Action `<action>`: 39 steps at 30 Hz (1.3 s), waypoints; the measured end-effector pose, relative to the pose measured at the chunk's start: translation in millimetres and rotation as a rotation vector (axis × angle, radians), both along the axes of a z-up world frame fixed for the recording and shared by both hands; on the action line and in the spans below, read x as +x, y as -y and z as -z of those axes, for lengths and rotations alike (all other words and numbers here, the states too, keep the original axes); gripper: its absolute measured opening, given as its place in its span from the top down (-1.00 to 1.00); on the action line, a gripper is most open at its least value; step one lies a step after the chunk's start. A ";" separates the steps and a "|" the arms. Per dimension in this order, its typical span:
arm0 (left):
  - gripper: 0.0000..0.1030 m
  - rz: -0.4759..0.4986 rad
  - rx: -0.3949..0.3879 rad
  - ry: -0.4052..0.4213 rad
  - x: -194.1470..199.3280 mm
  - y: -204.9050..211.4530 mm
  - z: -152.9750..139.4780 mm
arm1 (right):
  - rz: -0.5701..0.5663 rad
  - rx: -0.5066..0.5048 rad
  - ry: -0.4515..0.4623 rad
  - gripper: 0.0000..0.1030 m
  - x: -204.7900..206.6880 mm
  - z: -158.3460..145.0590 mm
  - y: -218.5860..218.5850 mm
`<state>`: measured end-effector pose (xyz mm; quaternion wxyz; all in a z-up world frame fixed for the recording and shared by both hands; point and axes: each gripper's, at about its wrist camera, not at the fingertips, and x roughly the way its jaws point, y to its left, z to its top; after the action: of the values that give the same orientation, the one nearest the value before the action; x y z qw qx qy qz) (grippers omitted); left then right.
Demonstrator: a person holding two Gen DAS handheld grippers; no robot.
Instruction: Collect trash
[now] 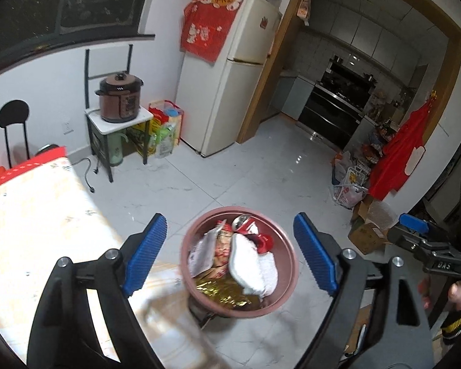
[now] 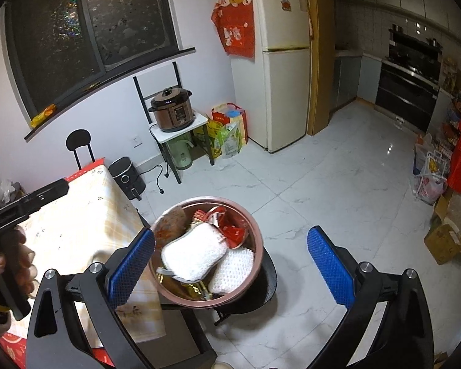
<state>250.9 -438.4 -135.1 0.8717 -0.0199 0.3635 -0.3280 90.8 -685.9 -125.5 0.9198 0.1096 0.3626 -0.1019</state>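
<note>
A round pink trash bin (image 1: 287, 276) stands on a black stool beside the table; it also shows in the right wrist view (image 2: 258, 246). It holds white foam pieces (image 1: 244, 259) (image 2: 192, 253), red wrappers (image 1: 264, 243) (image 2: 233, 232), a gold wrapper (image 1: 224, 292) and other packets. My left gripper (image 1: 230, 253) is open and empty, hovering above the bin. My right gripper (image 2: 230, 269) is open and empty, also above the bin. The right gripper shows at the right edge of the left wrist view (image 1: 415, 230).
A table with a yellow floral cloth (image 1: 30, 230) (image 2: 73, 224) lies left of the bin. A black air fryer (image 2: 127, 180), a stand with a brown cooker (image 1: 120, 98), bags, a fridge (image 1: 230, 77) and cardboard boxes (image 1: 368, 233) ring the white tile floor.
</note>
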 end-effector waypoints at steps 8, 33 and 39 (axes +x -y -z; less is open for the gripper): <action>-0.70 -0.021 0.009 0.082 -45.9 -77.9 -41.4 | -0.016 -0.043 0.055 -0.90 -26.0 -37.1 -69.6; -0.88 -0.188 0.059 0.307 -198.8 -301.8 -142.1 | -0.033 -0.117 0.206 -0.90 -129.3 -116.2 -236.6; -0.88 -0.199 0.067 0.303 -213.0 -324.2 -143.2 | -0.025 -0.114 0.216 -0.90 -144.2 -118.6 -256.1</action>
<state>37.9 -114.1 8.1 0.9448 0.0231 0.2350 -0.2270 -53.4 -429.8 -7.0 0.9594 0.0628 0.2566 -0.0986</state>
